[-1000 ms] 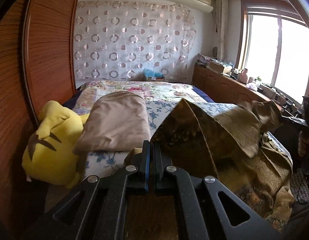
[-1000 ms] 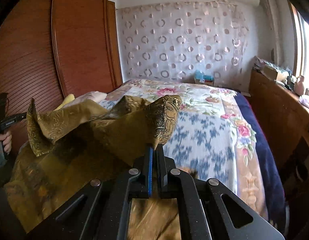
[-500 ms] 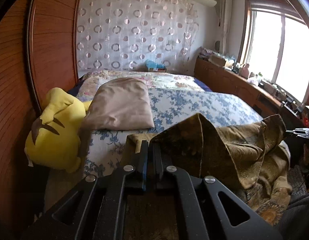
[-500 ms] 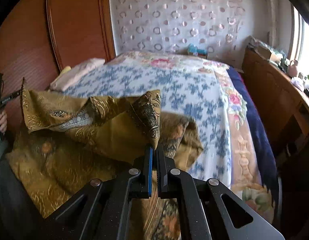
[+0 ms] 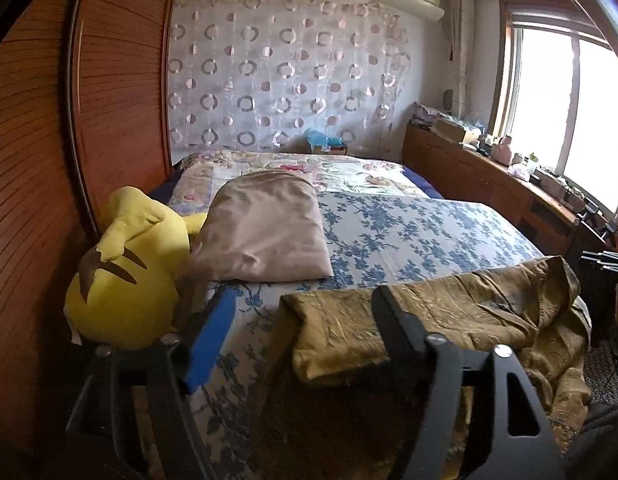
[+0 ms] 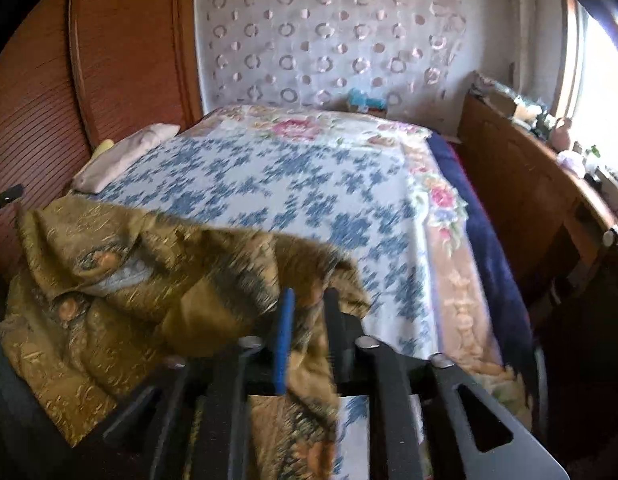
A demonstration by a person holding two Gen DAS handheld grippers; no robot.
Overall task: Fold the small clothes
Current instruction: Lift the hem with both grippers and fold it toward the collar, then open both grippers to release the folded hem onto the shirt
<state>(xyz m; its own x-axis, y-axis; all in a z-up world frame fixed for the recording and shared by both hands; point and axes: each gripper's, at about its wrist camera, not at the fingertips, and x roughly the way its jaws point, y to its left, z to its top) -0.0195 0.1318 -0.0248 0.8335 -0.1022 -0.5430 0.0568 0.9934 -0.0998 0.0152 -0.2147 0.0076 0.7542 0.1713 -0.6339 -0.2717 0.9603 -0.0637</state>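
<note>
A gold-brown patterned garment lies folded over itself at the near edge of the bed. In the left wrist view my left gripper is wide open, its jaws on either side of the garment's left corner, which rests on the bed. In the right wrist view the same garment spreads to the left. My right gripper has its jaws parted, with the garment's right corner lying loose between them.
The bed has a blue-and-white floral cover. A tan pillow and a yellow plush toy lie at its left by the wooden wardrobe. A wooden ledge with small items runs along the right.
Both grippers lowered the raised garment corners onto the bed, folding it over, then opened and let go of the fabric.
</note>
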